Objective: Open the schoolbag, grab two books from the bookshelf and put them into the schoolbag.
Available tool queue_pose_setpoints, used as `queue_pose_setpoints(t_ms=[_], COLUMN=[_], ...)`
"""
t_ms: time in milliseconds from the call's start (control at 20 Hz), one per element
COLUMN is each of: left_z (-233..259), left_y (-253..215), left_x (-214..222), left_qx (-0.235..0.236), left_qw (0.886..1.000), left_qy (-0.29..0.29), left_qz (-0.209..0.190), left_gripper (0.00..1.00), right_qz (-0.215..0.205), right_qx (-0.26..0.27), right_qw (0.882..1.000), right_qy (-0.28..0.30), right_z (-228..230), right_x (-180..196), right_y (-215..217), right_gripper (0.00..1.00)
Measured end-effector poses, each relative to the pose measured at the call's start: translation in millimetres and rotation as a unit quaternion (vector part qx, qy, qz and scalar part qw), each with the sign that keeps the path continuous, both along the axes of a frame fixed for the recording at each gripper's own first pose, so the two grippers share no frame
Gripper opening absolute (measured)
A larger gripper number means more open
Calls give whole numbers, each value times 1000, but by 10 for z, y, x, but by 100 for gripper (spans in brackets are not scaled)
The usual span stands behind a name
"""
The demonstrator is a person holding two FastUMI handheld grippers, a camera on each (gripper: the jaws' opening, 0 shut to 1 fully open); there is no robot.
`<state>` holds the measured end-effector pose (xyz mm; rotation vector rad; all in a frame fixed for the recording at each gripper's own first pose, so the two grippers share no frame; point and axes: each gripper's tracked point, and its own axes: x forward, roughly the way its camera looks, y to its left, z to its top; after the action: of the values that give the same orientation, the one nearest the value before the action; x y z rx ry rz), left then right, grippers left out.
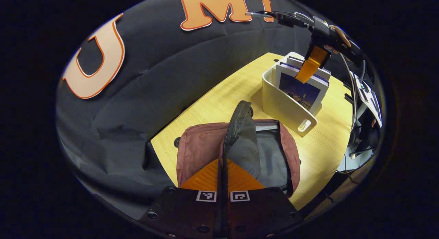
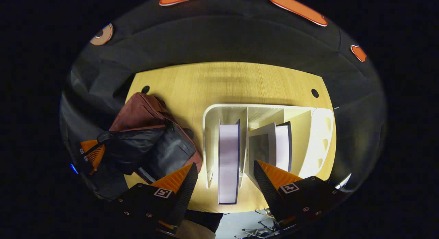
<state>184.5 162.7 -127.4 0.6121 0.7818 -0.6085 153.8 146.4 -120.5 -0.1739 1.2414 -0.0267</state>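
Maroon fabric schoolbag [image 1: 199, 146] lying unzipped on the pale wooden desk [image 1: 219, 98], beside the white plastic bookshelf [image 2: 319, 136] holding purple-edged books [image 2: 228, 160]; left claw [image 1: 222, 177] clenched on the bag's black strap [image 1: 236, 122]; right claw [image 2: 224, 179] released above a book

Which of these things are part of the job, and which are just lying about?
In the job: schoolbag, its strap pinched in the left gripper; books; bookshelf; open right gripper above them.
Just there: table, wall cloth.
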Motion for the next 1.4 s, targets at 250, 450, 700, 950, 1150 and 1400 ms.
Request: queue_pose_setpoints(t_ms=[250, 450, 700, 950, 1150, 1400], left_z=[-52, 2, 132, 218, 233, 209], left_y=[-8, -1, -3, -23, -43, -54], left_x=[-48, -21, -30, -25, -57, -40], left_qx=[1, 10, 17, 15, 11, 12], left_qw=[1000, 1000, 1000, 999, 1000, 1000], left_qy=[6, -4, -20, -27, -27, -25], left_qz=[-1, -6, -13, -12, -11, -10], left_gripper=[1, 1, 1, 0, 1, 1], right_qz=[-9, -30, -55, -73, -65, -68], right_qx=[-8, -5, -3, 37, 21, 43], right_qw=[999, 999, 998, 995, 993, 985], right_qy=[38, 36, 6, -57, -94, -150], right_z=[-259, -341, -284, 185, 689, 1326], right_x=[-13, 41, 103, 78, -147, -582], right_y=[2, -14, -118, 1, -94, -124], right_gripper=[88, 68, 36, 34, 34, 33])
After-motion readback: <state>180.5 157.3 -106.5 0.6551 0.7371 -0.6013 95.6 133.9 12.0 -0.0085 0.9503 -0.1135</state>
